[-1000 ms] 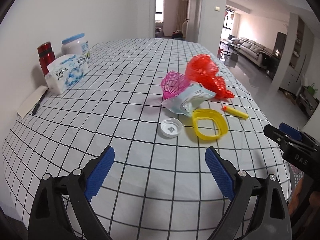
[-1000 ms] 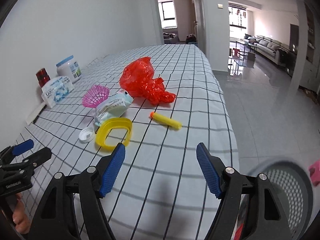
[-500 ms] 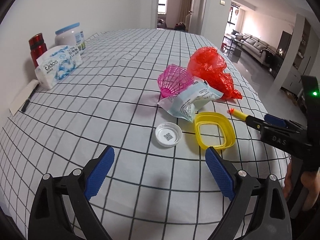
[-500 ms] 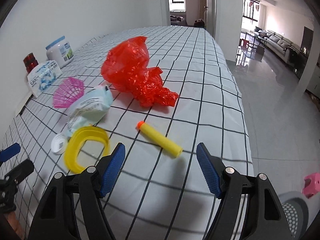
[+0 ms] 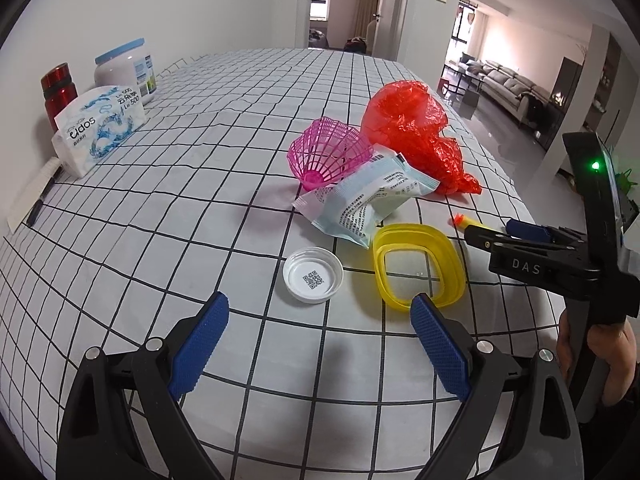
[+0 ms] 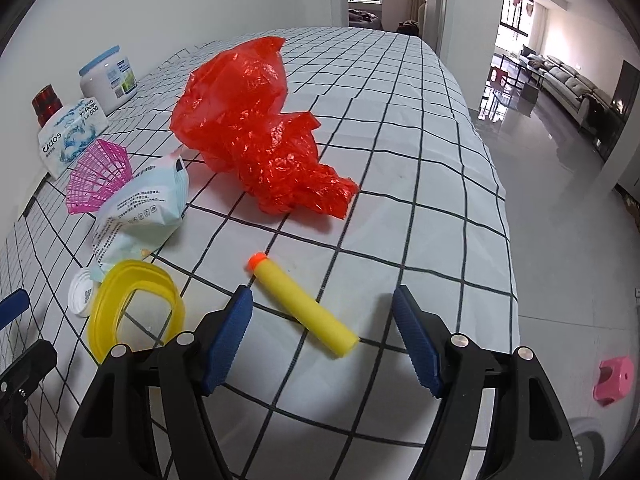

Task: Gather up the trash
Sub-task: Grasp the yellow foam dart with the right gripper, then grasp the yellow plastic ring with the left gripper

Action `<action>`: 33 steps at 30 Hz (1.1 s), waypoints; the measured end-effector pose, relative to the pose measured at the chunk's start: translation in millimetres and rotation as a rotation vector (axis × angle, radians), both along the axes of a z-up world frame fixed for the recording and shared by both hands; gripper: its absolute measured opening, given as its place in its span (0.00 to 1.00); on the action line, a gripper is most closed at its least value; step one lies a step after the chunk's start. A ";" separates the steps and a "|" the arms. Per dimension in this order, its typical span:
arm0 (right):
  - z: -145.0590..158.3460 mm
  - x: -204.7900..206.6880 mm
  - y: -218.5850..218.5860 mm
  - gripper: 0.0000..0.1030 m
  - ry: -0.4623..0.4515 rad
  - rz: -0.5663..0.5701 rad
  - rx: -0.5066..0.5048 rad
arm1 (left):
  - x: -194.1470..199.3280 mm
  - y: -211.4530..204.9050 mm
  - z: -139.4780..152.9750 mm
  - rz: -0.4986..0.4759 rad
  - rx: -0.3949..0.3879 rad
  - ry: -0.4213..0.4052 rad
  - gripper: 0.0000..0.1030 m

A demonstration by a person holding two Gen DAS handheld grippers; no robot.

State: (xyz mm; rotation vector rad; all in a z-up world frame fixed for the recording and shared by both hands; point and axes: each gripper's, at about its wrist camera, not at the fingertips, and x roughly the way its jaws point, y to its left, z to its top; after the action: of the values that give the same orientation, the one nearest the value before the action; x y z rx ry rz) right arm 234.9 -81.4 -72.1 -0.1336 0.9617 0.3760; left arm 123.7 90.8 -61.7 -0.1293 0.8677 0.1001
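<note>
Nothing is collected yet: your right claw (image 6: 322,336) and left claw (image 5: 318,344) both stand apart and empty. The foam dart (image 6: 302,306) lies on the table (image 6: 420,208) just ahead of your right claw; the yellow ring (image 5: 418,264), white cap (image 5: 313,274), wrapper (image 5: 366,200), pink mesh cup (image 5: 328,152) and red bag (image 5: 416,132) remain.

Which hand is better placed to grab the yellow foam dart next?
Right. The right gripper hangs open directly over the yellow foam dart, which lies between its fingers. The left gripper faces the white cap and yellow ring instead.
</note>
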 end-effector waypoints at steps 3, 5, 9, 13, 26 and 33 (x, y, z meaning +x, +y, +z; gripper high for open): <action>-0.2 1.0 6.6 0.64 -0.003 0.019 -0.013 | -0.1 -0.2 -0.1 0.001 0.001 0.000 0.88; -0.1 0.3 10.2 0.60 -0.009 0.027 -0.024 | -0.2 -0.6 0.0 0.003 0.001 -0.001 0.88; 1.0 -5.5 13.5 0.40 -0.023 0.046 -0.033 | -0.4 -1.2 -0.1 0.002 0.004 0.000 0.88; 1.0 -13.7 13.0 0.22 -0.041 0.056 -0.039 | -1.5 -7.0 -1.0 -0.004 0.016 -0.002 0.88; 22.5 -72.6 -43.1 0.12 -0.089 -0.073 0.136 | 9.1 -41.5 -6.5 -0.055 -0.008 0.033 0.88; 22.2 -110.7 -74.6 0.12 -0.092 -0.154 0.198 | 27.0 -62.3 -16.6 -0.068 -0.010 0.063 0.88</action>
State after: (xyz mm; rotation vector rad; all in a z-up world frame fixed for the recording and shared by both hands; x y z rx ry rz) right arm 124.1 -156.0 -49.9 0.1021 0.8333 0.3187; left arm 150.7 28.6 -78.3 -0.1064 0.9347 0.0360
